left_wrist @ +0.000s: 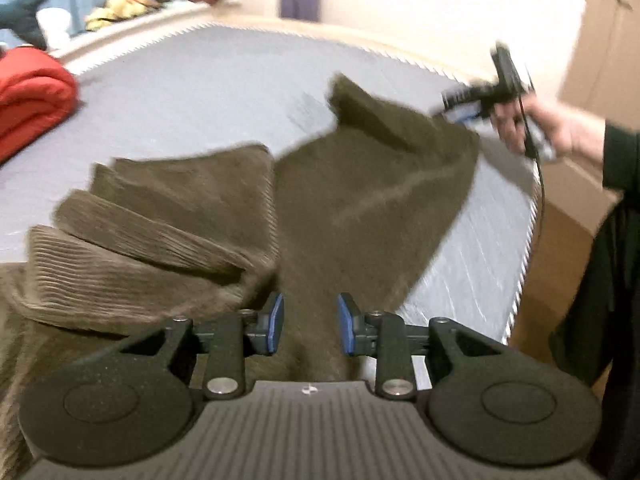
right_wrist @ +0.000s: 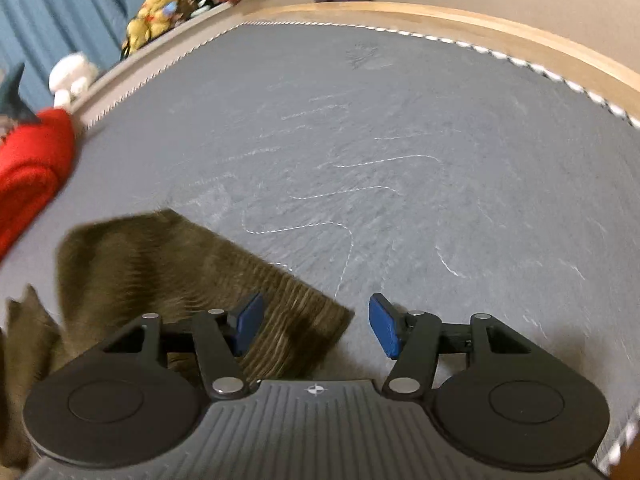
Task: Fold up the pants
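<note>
Brown corduroy pants [left_wrist: 224,216] lie crumpled on a grey mattress [left_wrist: 192,92]. My left gripper [left_wrist: 308,326] is open, its blue pads astride a ridge of the cloth without clamping it. In the left wrist view my right gripper [left_wrist: 460,106] is held in a hand at a raised corner of the pants, at the mattress's right edge. In the right wrist view my right gripper [right_wrist: 316,326] is open; a pant end [right_wrist: 192,276] lies under its left finger [right_wrist: 248,322]. The frames are motion-blurred.
A folded red blanket [left_wrist: 32,96] lies at the mattress's left side; it also shows in the right wrist view [right_wrist: 28,168]. Soft toys [right_wrist: 156,12] sit on a ledge behind the wooden bed frame [right_wrist: 500,28]. Cardboard boxes [left_wrist: 592,80] stand at the right.
</note>
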